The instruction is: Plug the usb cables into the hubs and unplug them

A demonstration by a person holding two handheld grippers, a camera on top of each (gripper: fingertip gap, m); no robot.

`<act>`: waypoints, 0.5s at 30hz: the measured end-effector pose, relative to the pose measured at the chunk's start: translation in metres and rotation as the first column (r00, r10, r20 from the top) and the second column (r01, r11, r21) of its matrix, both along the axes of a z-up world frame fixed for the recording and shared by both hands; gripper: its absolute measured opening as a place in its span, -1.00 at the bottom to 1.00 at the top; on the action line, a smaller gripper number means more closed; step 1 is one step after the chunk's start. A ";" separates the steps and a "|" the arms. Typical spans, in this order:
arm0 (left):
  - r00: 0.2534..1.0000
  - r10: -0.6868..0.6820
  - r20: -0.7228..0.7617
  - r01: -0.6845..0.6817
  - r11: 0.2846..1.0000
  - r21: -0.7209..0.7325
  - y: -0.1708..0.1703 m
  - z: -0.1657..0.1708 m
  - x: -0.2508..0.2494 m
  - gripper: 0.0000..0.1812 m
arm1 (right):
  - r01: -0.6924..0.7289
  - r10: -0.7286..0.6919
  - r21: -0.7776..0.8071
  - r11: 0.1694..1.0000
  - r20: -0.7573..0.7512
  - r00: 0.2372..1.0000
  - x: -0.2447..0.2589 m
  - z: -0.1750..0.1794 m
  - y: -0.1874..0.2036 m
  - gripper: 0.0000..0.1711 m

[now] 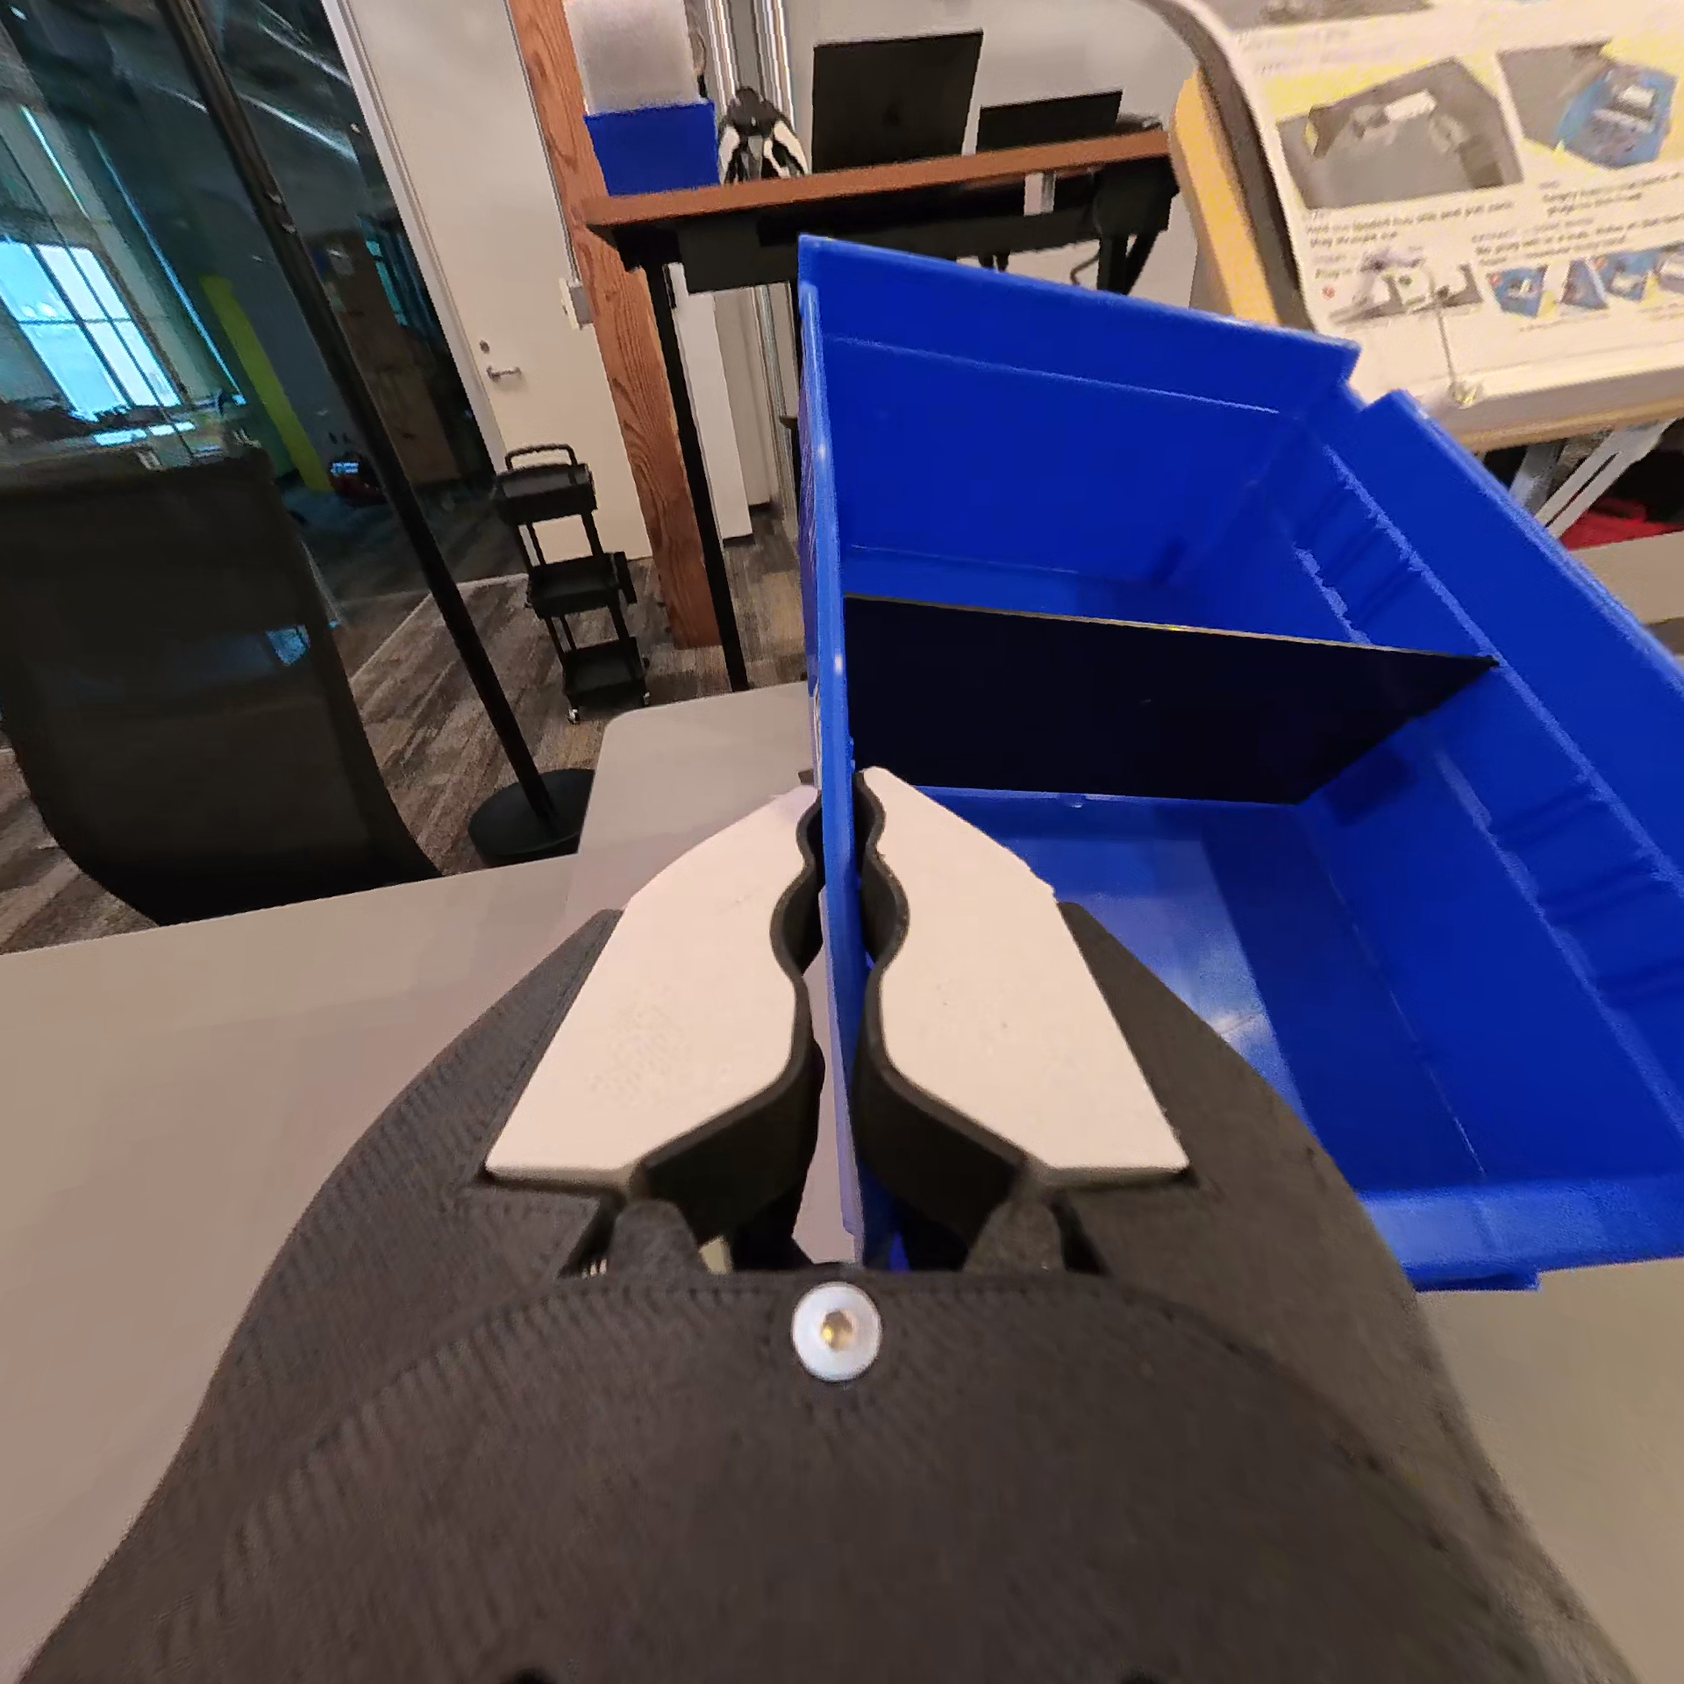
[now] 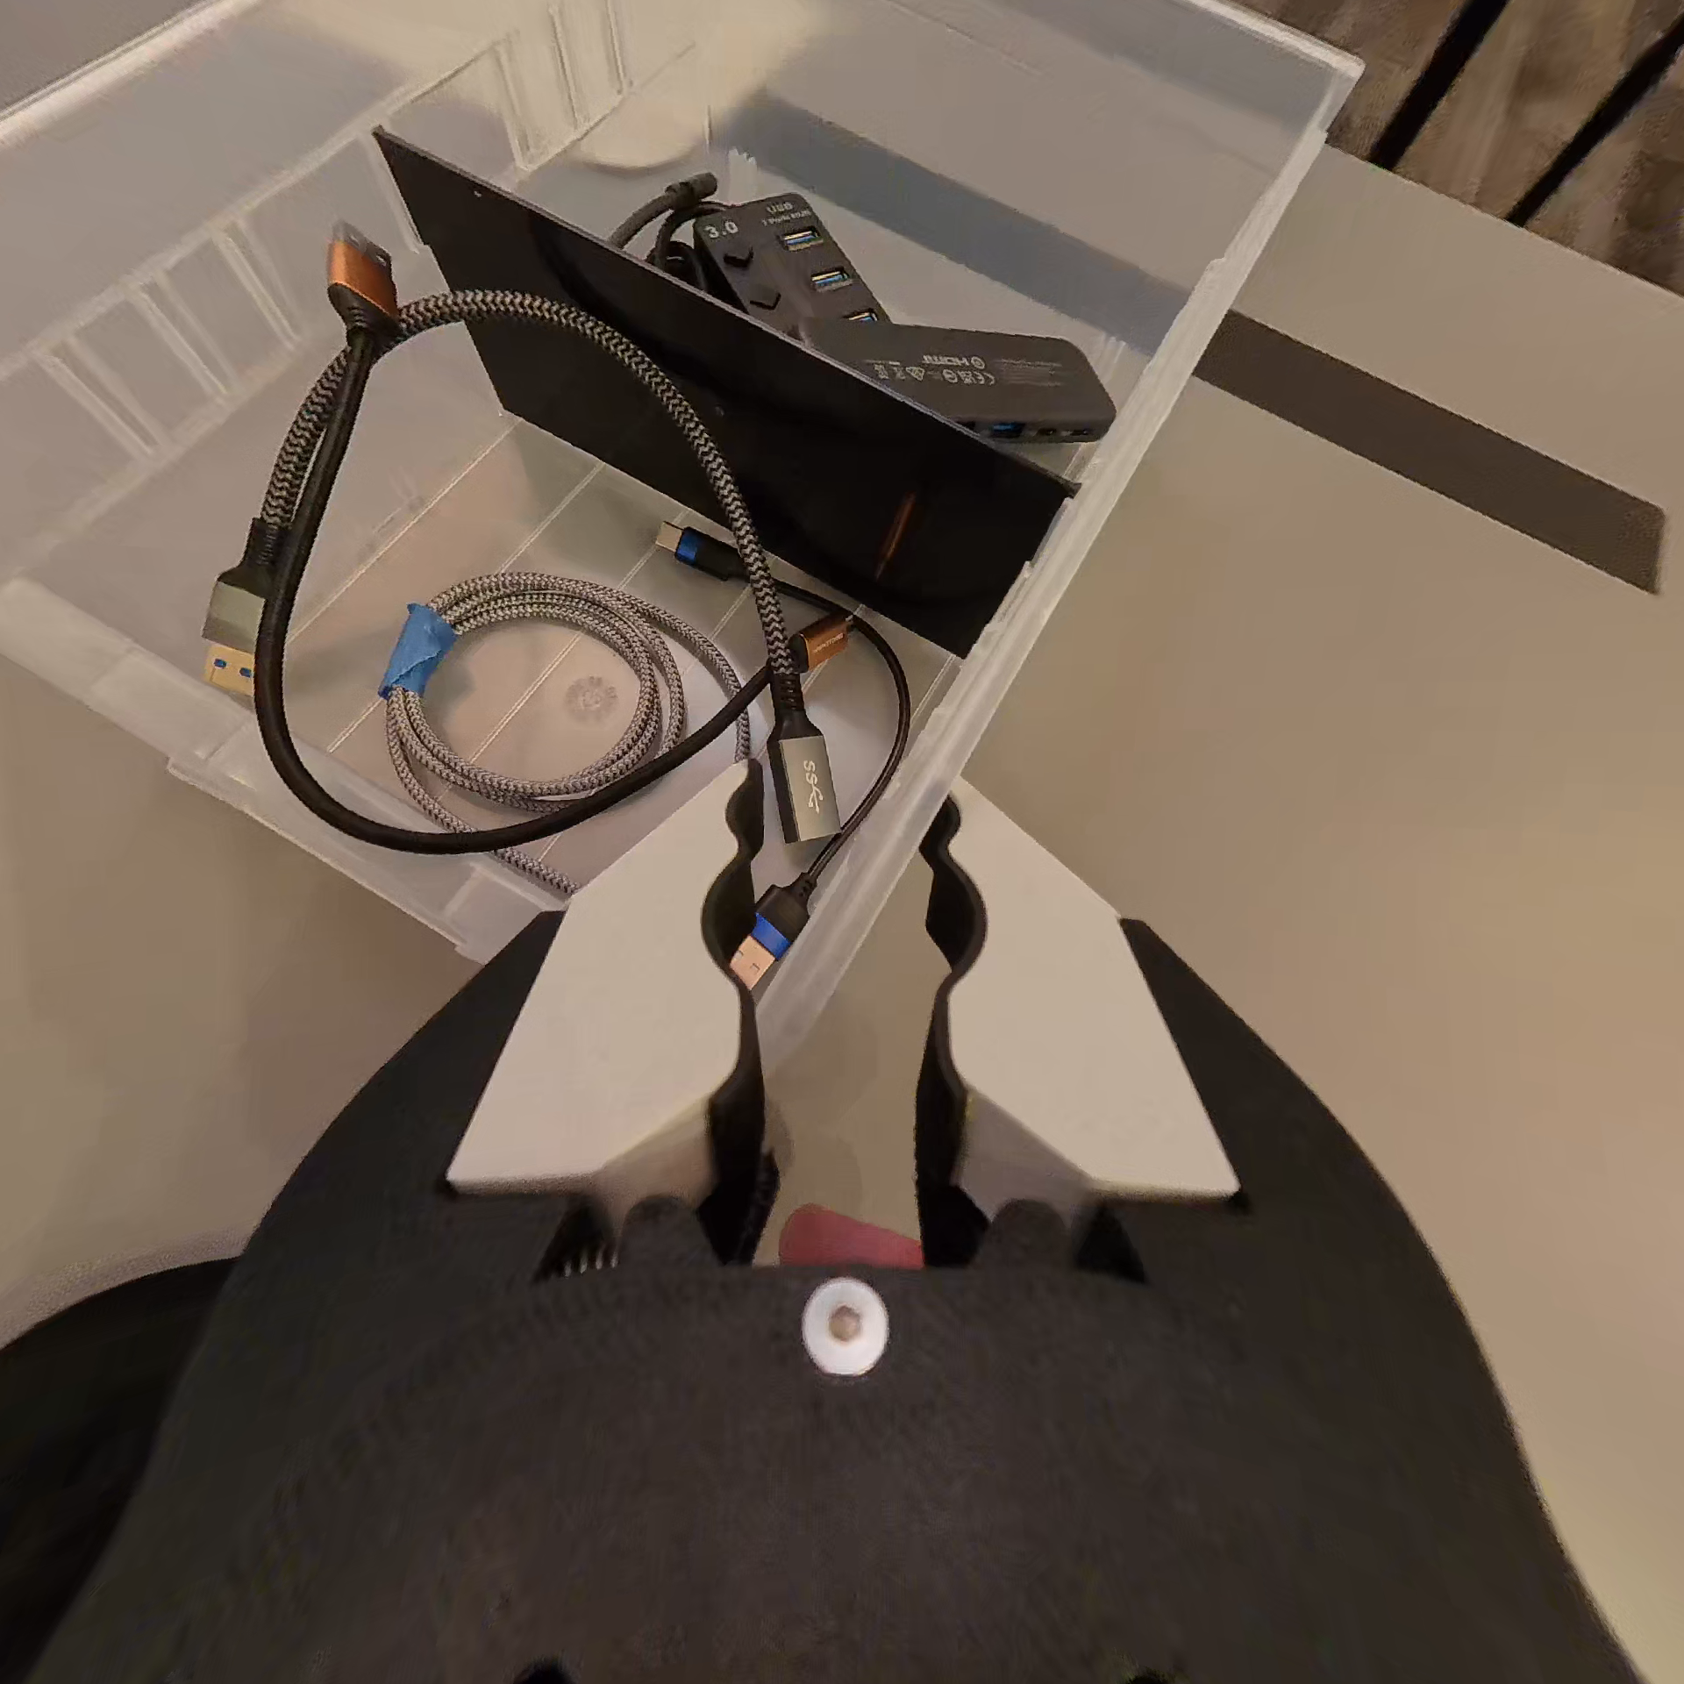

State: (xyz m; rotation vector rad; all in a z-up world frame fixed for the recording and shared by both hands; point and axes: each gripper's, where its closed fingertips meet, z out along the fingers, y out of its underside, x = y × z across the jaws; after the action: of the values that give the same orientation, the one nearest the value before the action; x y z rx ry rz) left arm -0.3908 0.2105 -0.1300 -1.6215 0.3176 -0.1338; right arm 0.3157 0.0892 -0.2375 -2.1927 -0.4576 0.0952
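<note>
1. L gripper (image 1: 838, 811) is pinched tight on the side wall of the blue bin (image 1: 1139, 456), which sits tilted over the grey table (image 1: 228, 1093). Keep the squeeze firm: the wall is thin, smooth plastic and likely slips.
2. R gripper (image 2: 843, 820) is spread fairly wide with nothing in it, straddling the clear bin (image 2: 1048, 547) wall. It looks abt to grip, so close square on the wall, clear of the blue-collared USB plug (image 2: 770, 948) just inside.
3. Cables lie in the near compartment: a braided grey coil (image 2: 547, 693) w/ blue tape, plus stiff looping leads w/ metal shells.
4. Hubs (image 2: 911, 328), matte black slabs, sit behind the black divider (image 2: 729, 410). Nothing plugged yet, afaict.
</note>
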 end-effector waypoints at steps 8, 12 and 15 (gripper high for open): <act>0.999 0.002 0.050 -0.006 0.997 0.083 -0.024 0.029 -0.009 -0.97 | -0.148 0.149 -0.016 0.989 0.015 0.989 -0.087 -0.002 -0.014 -0.52; 0.996 0.001 0.093 -0.012 0.993 0.120 -0.035 0.040 -0.016 -0.97 | -0.226 0.227 -0.021 0.974 0.031 0.973 -0.132 -0.006 -0.022 -0.39; 0.993 0.002 0.119 -0.019 0.990 0.141 -0.041 0.045 -0.022 -0.97 | -0.280 0.281 -0.018 0.960 0.061 0.958 -0.163 -0.008 -0.026 -0.35</act>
State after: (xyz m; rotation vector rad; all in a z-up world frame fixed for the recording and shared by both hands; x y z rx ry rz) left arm -0.4124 0.1697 -0.0845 -1.4676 0.2225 -0.1947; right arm 0.1527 0.0633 -0.2453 -2.1322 -0.8048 0.1826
